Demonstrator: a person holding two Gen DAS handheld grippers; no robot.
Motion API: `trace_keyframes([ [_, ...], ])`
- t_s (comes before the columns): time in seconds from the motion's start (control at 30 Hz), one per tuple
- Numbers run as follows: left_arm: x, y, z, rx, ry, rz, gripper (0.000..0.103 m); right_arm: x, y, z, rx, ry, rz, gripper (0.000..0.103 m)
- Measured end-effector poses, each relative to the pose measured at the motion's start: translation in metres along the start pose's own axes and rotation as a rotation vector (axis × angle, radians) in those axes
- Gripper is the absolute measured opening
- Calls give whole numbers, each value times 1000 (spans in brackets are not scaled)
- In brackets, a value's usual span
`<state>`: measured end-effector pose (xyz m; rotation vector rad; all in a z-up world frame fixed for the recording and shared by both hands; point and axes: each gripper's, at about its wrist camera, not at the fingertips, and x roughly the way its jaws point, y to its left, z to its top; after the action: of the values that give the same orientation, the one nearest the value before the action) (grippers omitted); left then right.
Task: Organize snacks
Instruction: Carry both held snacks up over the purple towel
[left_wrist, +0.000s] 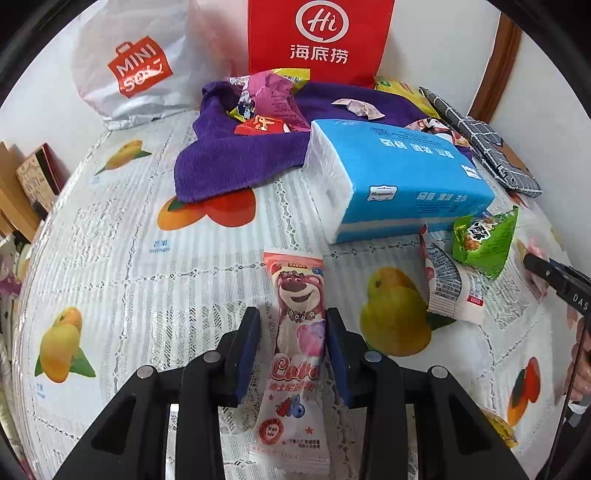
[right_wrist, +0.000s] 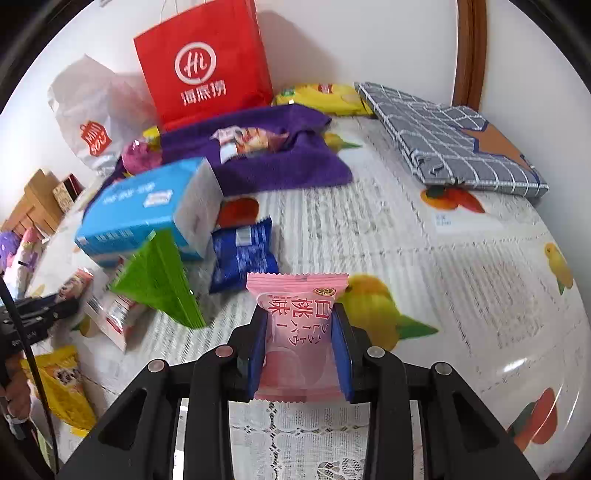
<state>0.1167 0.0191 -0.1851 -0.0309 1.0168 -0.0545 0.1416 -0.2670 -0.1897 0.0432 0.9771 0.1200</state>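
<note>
Both grippers are loaded mid-sort: the left gripper (left_wrist: 293, 328) is clamped on a long pink bear-print snack packet (left_wrist: 297, 332) lifted above the fruit-print tablecloth (left_wrist: 122, 266), and the right gripper (right_wrist: 300, 332) squeezes a pink peach-flavour snack pouch (right_wrist: 300, 332). This looks like the carry step, so next each packet needs a destination, probably the snack pile on the purple towel (left_wrist: 221, 162) behind the blue tissue pack (left_wrist: 399, 177), and the jaws must open only once each packet is over it.

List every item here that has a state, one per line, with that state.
left gripper: shut on bear snack
bear snack: sealed, held lengthwise
right gripper: shut on pink peach snack
pink peach snack: sealed, held
red paper bag: upright
blue tissue pack: sealed, lying flat
purple towel: crumpled
</note>
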Motion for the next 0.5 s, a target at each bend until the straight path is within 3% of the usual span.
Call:
trace_keyframes([
  [0.03,1,-1,1,1,-1,0,22,1,0,-3,-2,3,-4,33],
  [0.5,-11,1,-11,-29,19,-106,22,-17,12,-32,-61,-4,-5,33],
])
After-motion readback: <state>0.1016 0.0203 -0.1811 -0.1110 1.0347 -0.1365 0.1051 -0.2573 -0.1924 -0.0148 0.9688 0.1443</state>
